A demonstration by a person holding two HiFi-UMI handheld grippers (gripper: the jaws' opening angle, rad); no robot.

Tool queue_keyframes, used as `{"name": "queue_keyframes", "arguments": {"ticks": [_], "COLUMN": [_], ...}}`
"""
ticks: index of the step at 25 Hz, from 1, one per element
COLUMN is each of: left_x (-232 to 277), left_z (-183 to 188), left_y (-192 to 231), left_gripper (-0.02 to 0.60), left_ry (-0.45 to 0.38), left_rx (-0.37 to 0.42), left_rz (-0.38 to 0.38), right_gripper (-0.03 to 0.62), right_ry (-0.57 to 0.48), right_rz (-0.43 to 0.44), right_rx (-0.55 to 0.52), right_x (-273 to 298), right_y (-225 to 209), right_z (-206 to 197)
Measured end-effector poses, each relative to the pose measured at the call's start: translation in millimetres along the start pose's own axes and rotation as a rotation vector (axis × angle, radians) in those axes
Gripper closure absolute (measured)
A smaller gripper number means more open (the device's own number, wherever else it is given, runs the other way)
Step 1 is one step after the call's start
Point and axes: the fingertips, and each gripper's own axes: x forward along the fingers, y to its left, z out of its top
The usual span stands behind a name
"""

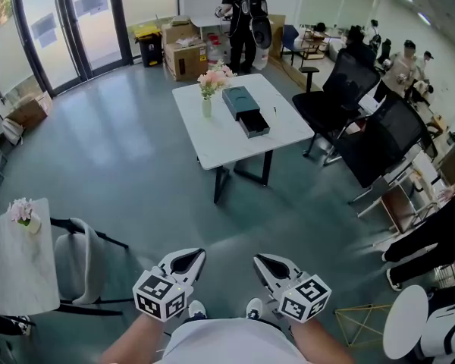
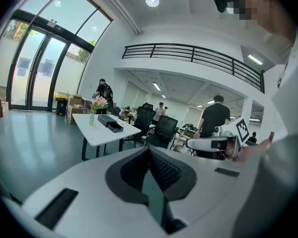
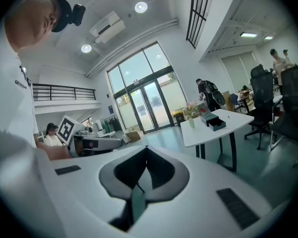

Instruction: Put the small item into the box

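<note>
Standing well back from the counter, so imo nothing's begun. My left tool & right tool both hang low by my body, jaws pressed together, nothing between them in either tool view. The box sits on the counter near a vase of flowers, w/ its drawer pulled out. Small item: can't pick it out for sure. A thin dark speck on the counter just beside the box may be it, but it's too small to tell. Left to do, I'd say: everything, i.e. walk over, find it, grab it, drop it in the box. Only the head view gives the top-down layout + both tools side by side. The left tool view shows the counter side-on w/ its legs, and the right tool off to one side. The right tool view has the counter from the other angle, w/ glass doors behind it.
</note>
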Motion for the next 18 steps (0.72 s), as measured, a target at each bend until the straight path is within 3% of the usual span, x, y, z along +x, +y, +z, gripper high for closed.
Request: {"name": "queue_keyframes", "arguments": {"ticks": [18], "left_x": [-8], "left_z": [1], "left_y": [19], "left_gripper": [0.569], "left_ry": [0.001], "left_rx": [0.010], "left_rz": [-0.025], "right_gripper": [0.579], "right_ry": [-0.005], "right_rz": [-0.070], "right_rx": [-0.001], "right_x": [15], "right_y": [5], "right_z": [2]}}
